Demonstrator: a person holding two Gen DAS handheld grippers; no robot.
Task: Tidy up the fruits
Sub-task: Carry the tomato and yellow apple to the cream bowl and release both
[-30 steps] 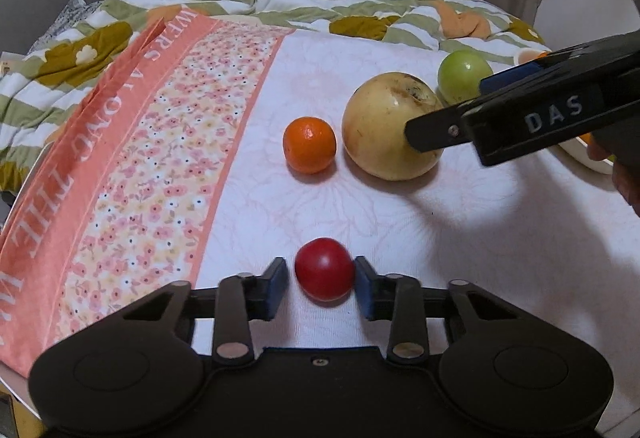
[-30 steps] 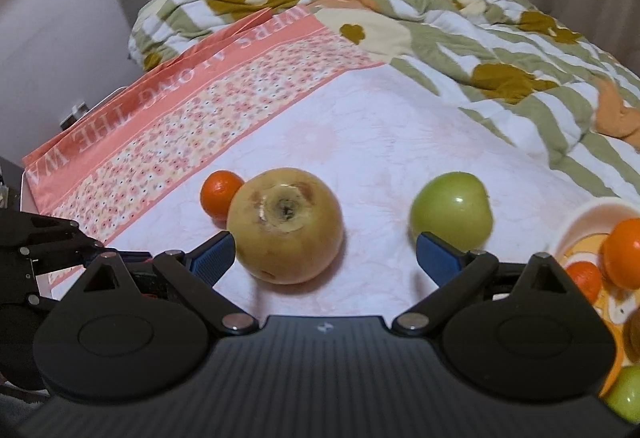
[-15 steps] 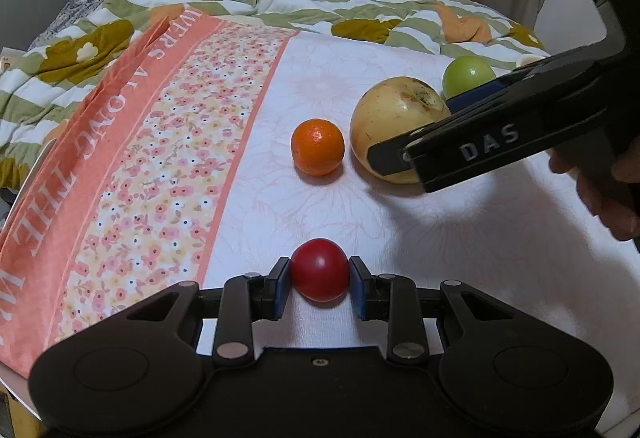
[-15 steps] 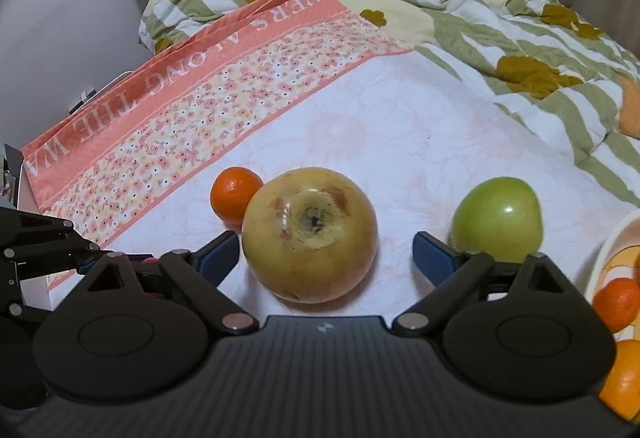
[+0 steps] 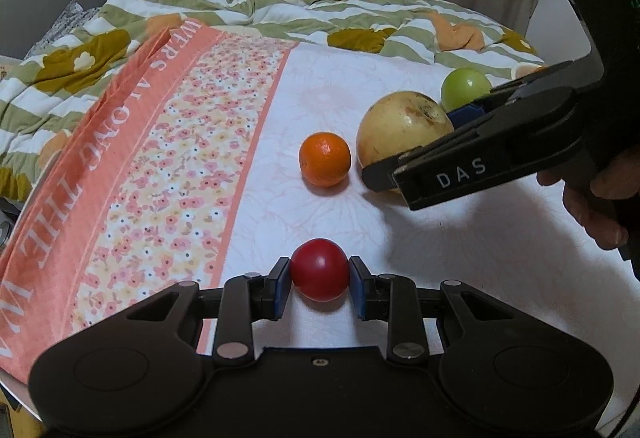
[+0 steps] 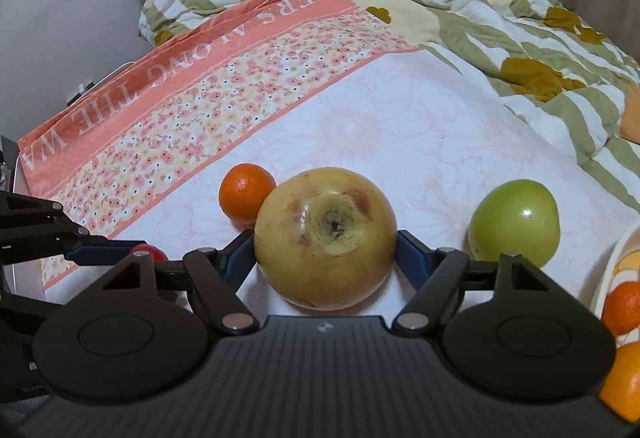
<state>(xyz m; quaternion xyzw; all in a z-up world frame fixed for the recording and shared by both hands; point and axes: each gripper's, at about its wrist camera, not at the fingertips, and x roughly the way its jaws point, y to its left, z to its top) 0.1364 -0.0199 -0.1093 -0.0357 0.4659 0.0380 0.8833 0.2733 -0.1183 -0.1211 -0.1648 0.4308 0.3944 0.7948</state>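
Note:
A small red fruit [image 5: 319,266] lies on the white cloth, and my left gripper [image 5: 319,280] is shut on it with both blue pads against its sides. A large yellow fruit [image 6: 326,238] sits between the fingers of my right gripper [image 6: 326,252]. Its jaws are closing and the blue pads meet the fruit's flanks. A mandarin [image 6: 245,194] rests just left of the yellow fruit. To its right stands a green apple [image 6: 514,224]. In the left wrist view the right gripper's near finger [image 5: 440,174] covers part of the yellow fruit [image 5: 396,126].
A cream plate [image 6: 612,258] with oranges [image 6: 624,308] sits at the right edge. A pink floral cloth [image 5: 168,166] borders the white area on the left. A striped quilt [image 5: 320,10] is bunched behind. A person's hand [image 5: 600,206] grips the right tool.
The left gripper's pads closed onto the red fruit. The right gripper came forward around the yellow fruit and its fingers narrowed onto it.

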